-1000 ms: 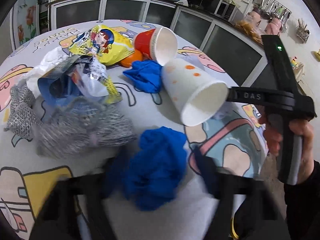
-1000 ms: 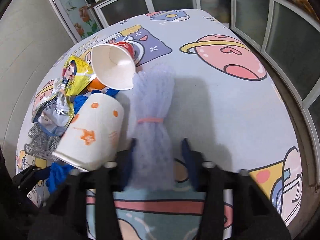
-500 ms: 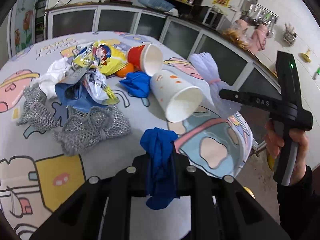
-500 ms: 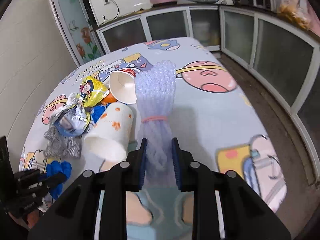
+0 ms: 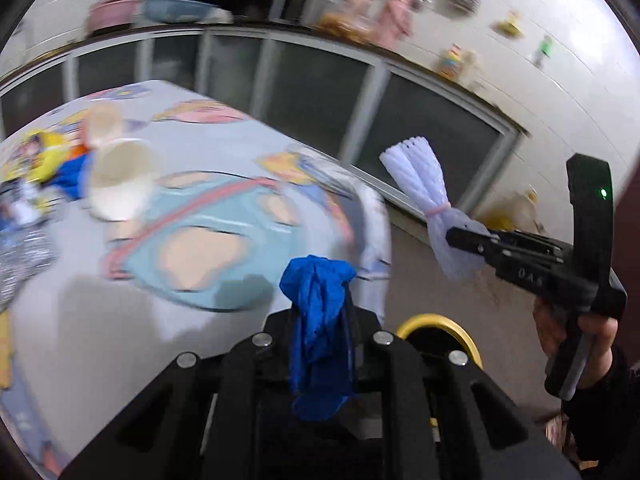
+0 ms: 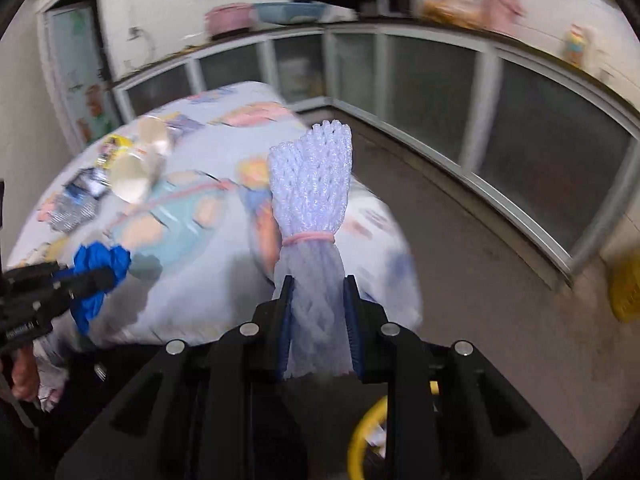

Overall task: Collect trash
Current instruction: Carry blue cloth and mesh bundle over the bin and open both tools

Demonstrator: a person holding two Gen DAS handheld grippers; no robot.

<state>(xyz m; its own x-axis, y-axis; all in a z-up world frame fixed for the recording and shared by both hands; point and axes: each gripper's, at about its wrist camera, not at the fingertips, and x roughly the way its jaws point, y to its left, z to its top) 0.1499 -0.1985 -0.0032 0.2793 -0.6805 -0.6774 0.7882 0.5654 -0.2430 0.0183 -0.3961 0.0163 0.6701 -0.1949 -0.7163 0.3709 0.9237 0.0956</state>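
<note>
My left gripper (image 5: 320, 320) is shut on a crumpled blue glove (image 5: 318, 320) and holds it off the table's edge; it also shows in the right wrist view (image 6: 96, 272). My right gripper (image 6: 318, 304) is shut on a white foam net bundle (image 6: 310, 192) tied with a pink band, seen too in the left wrist view (image 5: 424, 200). A yellow-rimmed bin (image 5: 440, 328) sits on the floor just below both grippers, partly hidden; its rim shows in the right wrist view (image 6: 360, 432).
The cartoon-print table (image 5: 200, 220) holds paper cups (image 5: 120, 184), a yellow snack bag (image 5: 36, 152), blue cloth and grey mesh at its left. Glass-front cabinets (image 6: 520, 120) line the wall. A yellow crate (image 6: 624, 288) stands at the right.
Both grippers have closed on their items, lifted them and swung right, away from the table top and out over the floor by the yellow bin.
</note>
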